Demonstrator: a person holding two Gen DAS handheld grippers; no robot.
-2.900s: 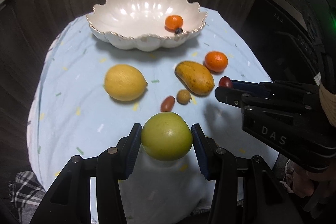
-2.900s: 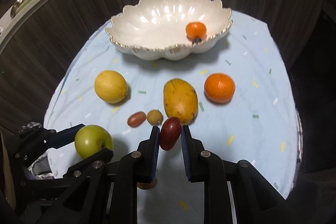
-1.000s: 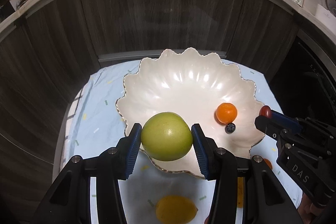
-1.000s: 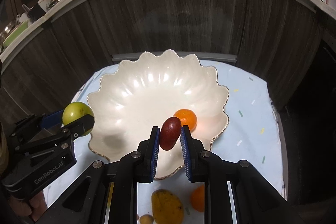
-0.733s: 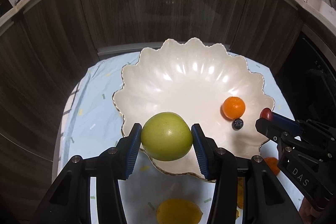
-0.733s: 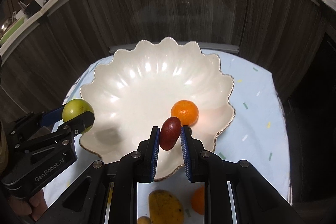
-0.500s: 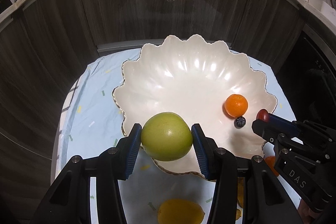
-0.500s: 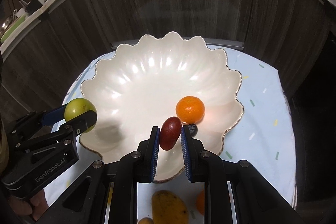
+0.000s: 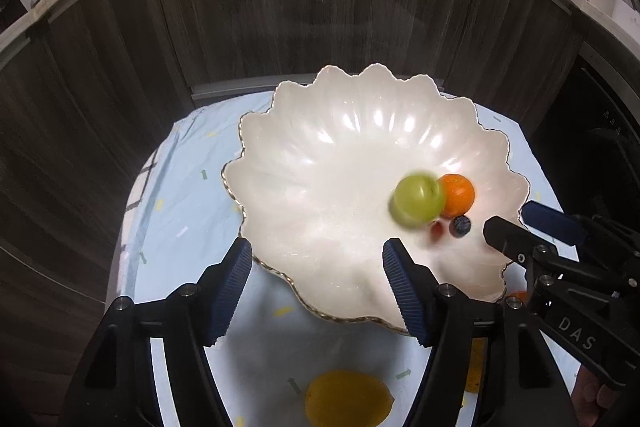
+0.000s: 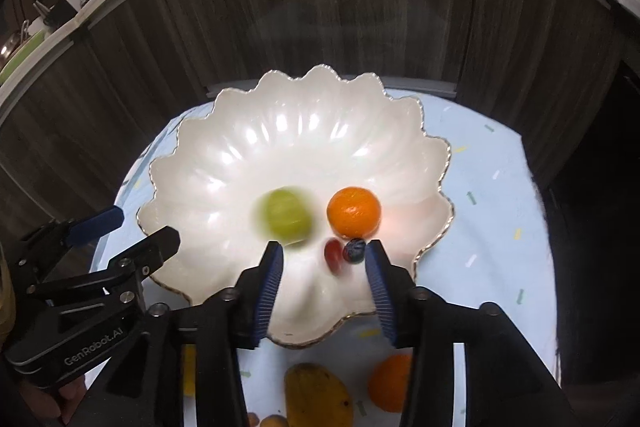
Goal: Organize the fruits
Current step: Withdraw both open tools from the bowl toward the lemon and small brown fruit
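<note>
Green and blurred, the apple (image 9: 418, 199) is seen loose in the white bowl (image 9: 320, 163); both the left gripper (image 9: 318, 281) and the right gripper (image 10: 323, 277) have just been opened and are left empty.

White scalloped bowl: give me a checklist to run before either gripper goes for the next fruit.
1. Left gripper jaws just opened, empty: ok.
2. Right gripper jaws just opened, empty: ok.
3. Green apple inside the white scalloped bowl: ok, but blurred, not settled.
4. Small red fruit in the bowl beside the blueberry: ok, blurred too.
5. Mandarin in the bowl undisturbed: cannot tell.
6. Lemon and mango on the cloth within view: ok.
</note>
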